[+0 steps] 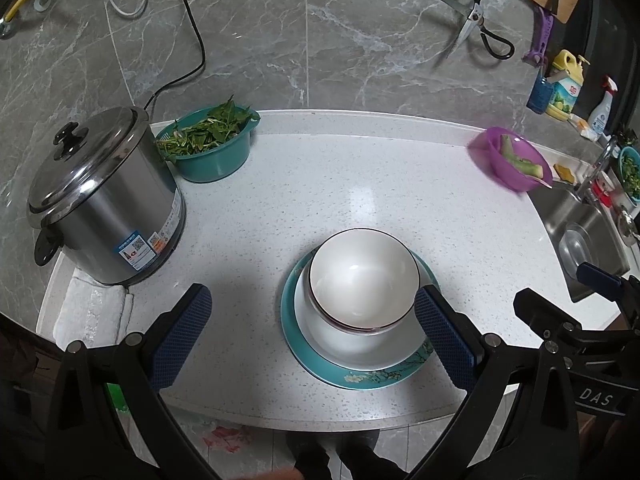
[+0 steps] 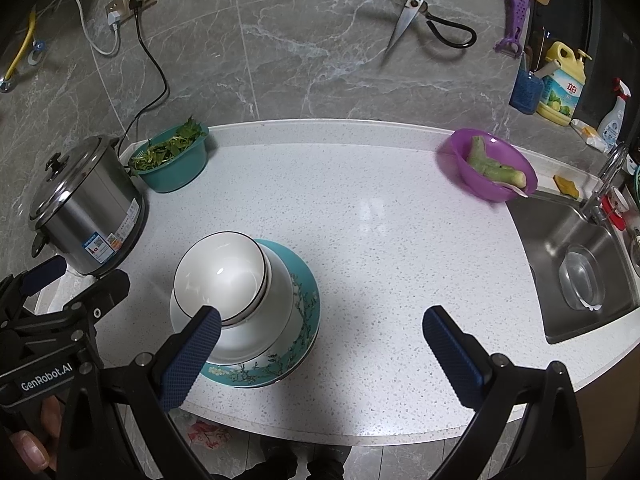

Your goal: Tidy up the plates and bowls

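Note:
A white bowl with a dark rim (image 1: 362,278) (image 2: 220,276) sits on a white plate (image 1: 352,344) (image 2: 276,300), which rests on a teal flowered plate (image 1: 360,378) (image 2: 256,374) near the counter's front edge. My left gripper (image 1: 314,326) is open; its right finger is beside the stack and its left finger stands off over bare counter. My right gripper (image 2: 322,334) is open too, its left finger in front of the bowl's near side. Nothing is held. Each gripper shows at the edge of the other's view.
A steel rice cooker (image 1: 104,204) and a teal bowl of greens (image 1: 210,144) stand at the back left. A purple bowl with a vegetable piece (image 2: 492,166) sits by the sink (image 2: 576,264) on the right. Scissors (image 2: 416,6) hang on the wall.

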A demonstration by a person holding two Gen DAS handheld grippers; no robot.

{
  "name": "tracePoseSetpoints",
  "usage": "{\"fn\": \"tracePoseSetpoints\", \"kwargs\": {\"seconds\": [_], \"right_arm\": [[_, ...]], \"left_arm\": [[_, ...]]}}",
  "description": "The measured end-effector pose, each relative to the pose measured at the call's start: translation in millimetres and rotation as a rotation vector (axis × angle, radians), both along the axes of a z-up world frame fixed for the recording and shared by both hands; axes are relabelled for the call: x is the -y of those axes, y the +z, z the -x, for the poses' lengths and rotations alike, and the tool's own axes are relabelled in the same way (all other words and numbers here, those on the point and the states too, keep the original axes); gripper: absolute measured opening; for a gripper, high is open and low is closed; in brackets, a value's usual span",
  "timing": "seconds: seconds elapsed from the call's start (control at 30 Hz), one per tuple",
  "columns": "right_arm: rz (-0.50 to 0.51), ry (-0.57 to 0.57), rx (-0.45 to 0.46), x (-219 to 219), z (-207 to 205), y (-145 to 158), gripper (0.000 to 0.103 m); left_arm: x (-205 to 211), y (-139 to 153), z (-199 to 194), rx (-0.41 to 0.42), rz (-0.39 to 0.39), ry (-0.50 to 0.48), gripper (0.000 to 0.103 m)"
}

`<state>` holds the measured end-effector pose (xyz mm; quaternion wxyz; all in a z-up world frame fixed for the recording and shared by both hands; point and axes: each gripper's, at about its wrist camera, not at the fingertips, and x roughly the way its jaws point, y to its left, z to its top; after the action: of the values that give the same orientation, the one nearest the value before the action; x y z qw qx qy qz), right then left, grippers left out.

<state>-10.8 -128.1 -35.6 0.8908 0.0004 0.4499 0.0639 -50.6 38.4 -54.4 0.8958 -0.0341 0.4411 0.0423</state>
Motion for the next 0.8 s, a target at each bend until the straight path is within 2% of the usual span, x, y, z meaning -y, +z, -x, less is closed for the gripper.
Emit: {"fn": "tracePoseSetpoints", "kwargs": {"seconds": [0.8], "right_arm": [[0.005, 0.013, -0.011, 2.0, -7.5, -3.5, 0.103]], "left_arm": [[6.6, -6.0, -1.5, -0.012, 0.004, -0.002, 0.103]]}}
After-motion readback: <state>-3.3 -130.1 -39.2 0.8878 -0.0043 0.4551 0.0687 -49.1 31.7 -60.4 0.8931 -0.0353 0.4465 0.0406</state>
